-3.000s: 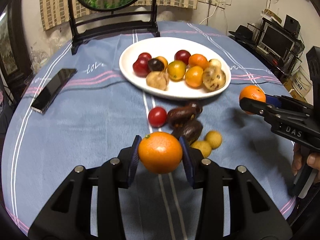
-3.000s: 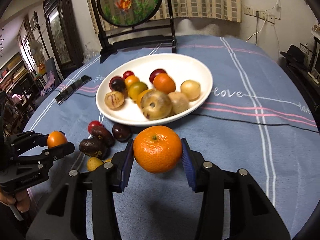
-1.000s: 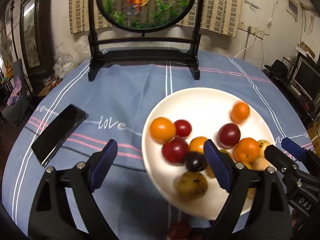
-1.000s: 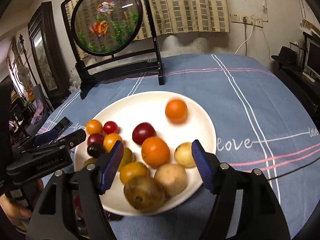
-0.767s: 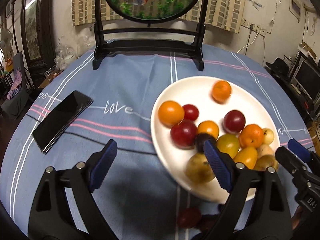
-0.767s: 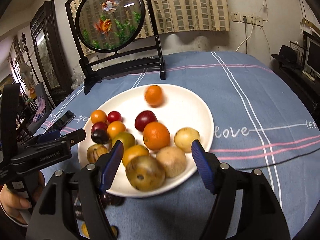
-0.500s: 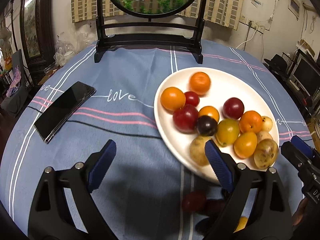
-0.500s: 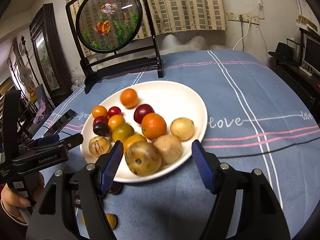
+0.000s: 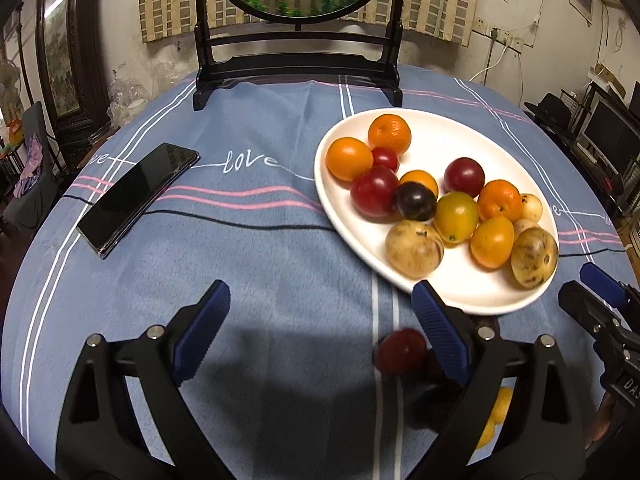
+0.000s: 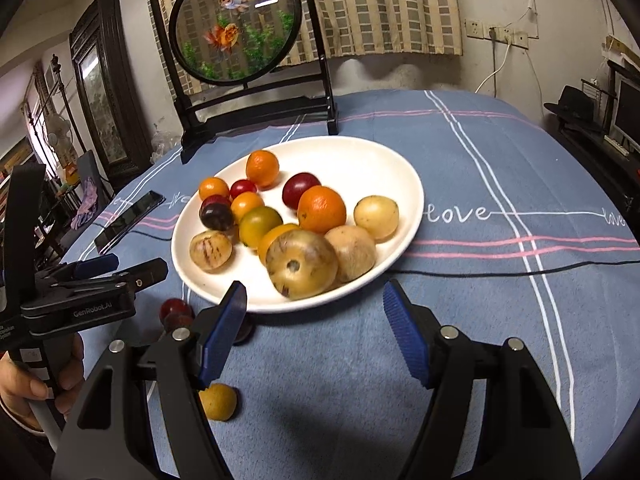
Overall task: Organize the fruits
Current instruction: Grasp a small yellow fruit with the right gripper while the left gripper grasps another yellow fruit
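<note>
Holding left gripper (image 9: 320, 328) empty, jaws just widening over blue tablecloth (image 9: 260, 264). Keeping right gripper (image 10: 316, 328) agape, gripping nothing. Finding fruits heaped on white plate (image 10: 360, 156); red fruit (image 9: 400, 350) and yellow fruit (image 10: 218, 402) lying loose beside it.

A plate (image 10: 400, 168) sits mid-table (image 10: 500, 320), heaped with fruits (image 10: 320, 208) toward its near side. Behind the plate stands a round framed screen (image 10: 236, 28). A phone (image 9: 136, 196) lies flat to the plate's left. Just before the plate's near-left rim, several loose fruits (image 10: 176, 310) rest on the table, one (image 10: 218, 402) nearer the camera.
</note>
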Tool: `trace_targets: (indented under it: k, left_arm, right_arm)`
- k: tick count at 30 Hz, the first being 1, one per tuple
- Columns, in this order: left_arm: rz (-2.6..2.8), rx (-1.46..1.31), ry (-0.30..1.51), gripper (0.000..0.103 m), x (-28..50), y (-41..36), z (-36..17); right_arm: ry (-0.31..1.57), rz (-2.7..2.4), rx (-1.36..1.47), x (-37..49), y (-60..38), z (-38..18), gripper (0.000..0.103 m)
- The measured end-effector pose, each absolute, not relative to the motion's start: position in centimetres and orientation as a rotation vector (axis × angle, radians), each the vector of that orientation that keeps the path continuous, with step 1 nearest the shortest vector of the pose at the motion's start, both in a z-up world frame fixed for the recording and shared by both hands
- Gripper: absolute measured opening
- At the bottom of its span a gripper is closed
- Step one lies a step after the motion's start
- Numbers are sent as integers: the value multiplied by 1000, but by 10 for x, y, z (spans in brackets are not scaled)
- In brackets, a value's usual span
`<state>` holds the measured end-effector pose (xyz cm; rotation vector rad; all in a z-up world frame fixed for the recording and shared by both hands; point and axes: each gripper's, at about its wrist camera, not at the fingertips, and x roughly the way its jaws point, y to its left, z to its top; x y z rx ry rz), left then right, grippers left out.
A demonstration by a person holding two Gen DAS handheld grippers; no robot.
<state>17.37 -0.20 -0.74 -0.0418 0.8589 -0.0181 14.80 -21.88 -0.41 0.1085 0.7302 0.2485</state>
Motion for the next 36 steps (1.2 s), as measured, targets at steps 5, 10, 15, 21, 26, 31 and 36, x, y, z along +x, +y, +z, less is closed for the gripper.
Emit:
trace_targets:
  k: [5, 10, 15, 21, 26, 31, 36]
  left_arm:
    - [-25, -63, 874, 95, 169, 6, -10]
    - [-14, -88, 871, 95, 164, 17, -12]
    - [-17, -84, 871, 95, 162, 18, -12]
    - [-61, -96, 847, 95, 151, 18, -5]
    - [-76, -57, 844, 96, 147, 12, -5]
    - [-79, -65, 850, 96, 145, 14, -7]
    - [-77, -60, 847, 96, 143, 16, -7]
  right_arm:
    - [734, 301, 77, 140, -212, -5, 71]
    - [781, 395, 79, 130, -205, -10, 71]
    - [783, 409, 24, 113, -198, -8, 71]
    - [828, 419, -136, 91, -181, -18, 71]
    - [854, 424, -202, 90, -165, -26, 71]
    - [900, 402, -258, 97, -155, -34, 57]
    - [909, 411, -303, 104, -146, -38, 36]
